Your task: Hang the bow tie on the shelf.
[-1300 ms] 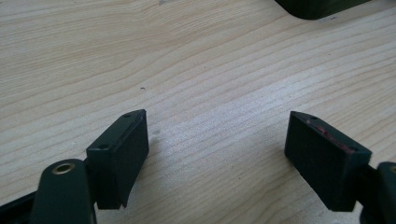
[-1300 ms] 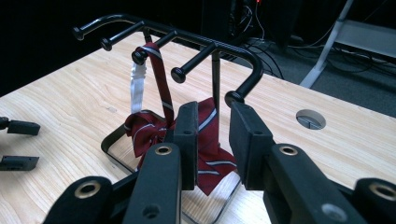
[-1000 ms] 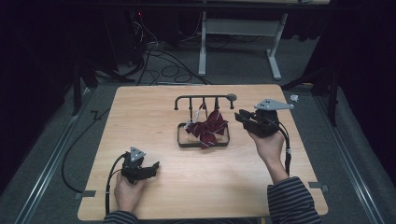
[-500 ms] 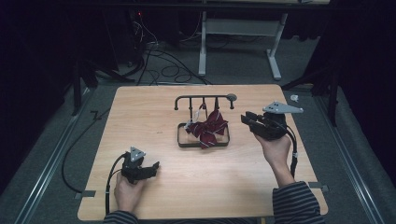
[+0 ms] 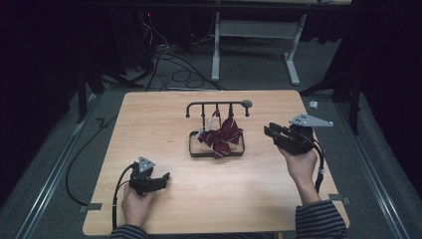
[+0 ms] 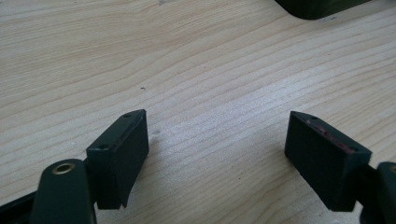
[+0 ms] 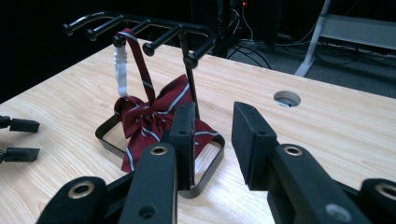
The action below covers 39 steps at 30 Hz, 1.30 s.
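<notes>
Right claw (image 5: 272,133) has drawn back from the rack (image 5: 217,105), jaws just opened to a moderate gap, nothing between them. Bow tie (image 5: 221,137) hangs on the rack, apparently released. Left claw (image 5: 161,179) rests wide on the tabletop (image 5: 149,114).

A: The bow tie (image 5: 222,137)? Dark red, pale stripes.
B: It hung by its strap from a peg of the black rack (image 5: 217,105), bow slumped inside the rack's base frame, mid-worktop.
</notes>
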Each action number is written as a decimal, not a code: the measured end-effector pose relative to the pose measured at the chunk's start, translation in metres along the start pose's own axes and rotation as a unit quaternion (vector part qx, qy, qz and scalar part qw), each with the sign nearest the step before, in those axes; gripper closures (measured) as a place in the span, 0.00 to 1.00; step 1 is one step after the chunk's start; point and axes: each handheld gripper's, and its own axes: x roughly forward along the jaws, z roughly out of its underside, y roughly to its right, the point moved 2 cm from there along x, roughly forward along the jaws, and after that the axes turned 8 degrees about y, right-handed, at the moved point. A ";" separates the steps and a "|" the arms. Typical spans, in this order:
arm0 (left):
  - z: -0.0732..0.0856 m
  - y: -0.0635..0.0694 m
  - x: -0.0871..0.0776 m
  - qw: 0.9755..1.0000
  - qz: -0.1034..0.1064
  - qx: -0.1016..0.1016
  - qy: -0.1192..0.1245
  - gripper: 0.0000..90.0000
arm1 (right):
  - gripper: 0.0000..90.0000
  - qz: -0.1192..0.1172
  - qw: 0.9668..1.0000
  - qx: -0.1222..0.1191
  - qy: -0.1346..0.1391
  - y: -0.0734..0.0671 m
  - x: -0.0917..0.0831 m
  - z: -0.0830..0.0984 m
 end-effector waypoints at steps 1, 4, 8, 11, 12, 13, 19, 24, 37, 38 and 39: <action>0.000 0.000 0.000 1.000 0.000 0.000 0.000 0.25 | 0.80 0.000 1.000 0.000 0.000 0.001 -0.001 0.001; 0.000 0.000 0.000 1.000 0.000 0.000 0.000 0.25 | 0.80 0.003 1.000 0.004 0.001 0.003 -0.003 0.004; 0.000 0.000 0.000 1.000 0.000 0.000 0.000 0.25 | 0.80 0.006 1.000 0.013 0.001 0.007 -0.007 0.011; 0.000 0.000 0.000 1.000 0.000 0.000 0.000 0.25 | 0.79 0.008 1.000 0.016 0.000 0.009 -0.009 0.014; 0.000 0.000 0.000 1.000 0.000 0.000 0.000 0.25 | 0.79 0.008 1.000 0.019 0.000 0.009 -0.010 0.016; 0.000 0.000 0.000 1.000 0.000 0.000 0.000 0.25 | 0.79 0.009 1.000 0.020 0.000 0.010 -0.011 0.017; 0.000 0.000 0.000 1.000 0.000 0.000 0.000 0.25 | 0.79 0.014 0.999 0.030 0.000 0.014 -0.015 0.025; 0.000 0.000 0.000 1.000 0.000 0.000 0.000 0.25 | 0.79 0.016 0.999 0.039 -0.004 0.017 -0.018 0.032; 0.000 0.000 0.000 1.000 0.000 0.000 0.000 0.25 | 0.79 0.019 0.998 0.059 -0.010 0.023 -0.021 0.051; 0.000 0.000 0.000 1.000 0.000 0.000 0.000 0.25 | 0.79 0.019 0.998 0.060 -0.010 0.023 -0.021 0.052; 0.000 0.000 0.000 1.000 0.000 0.000 0.000 0.25 | 0.79 0.019 0.998 0.062 -0.011 0.023 -0.021 0.053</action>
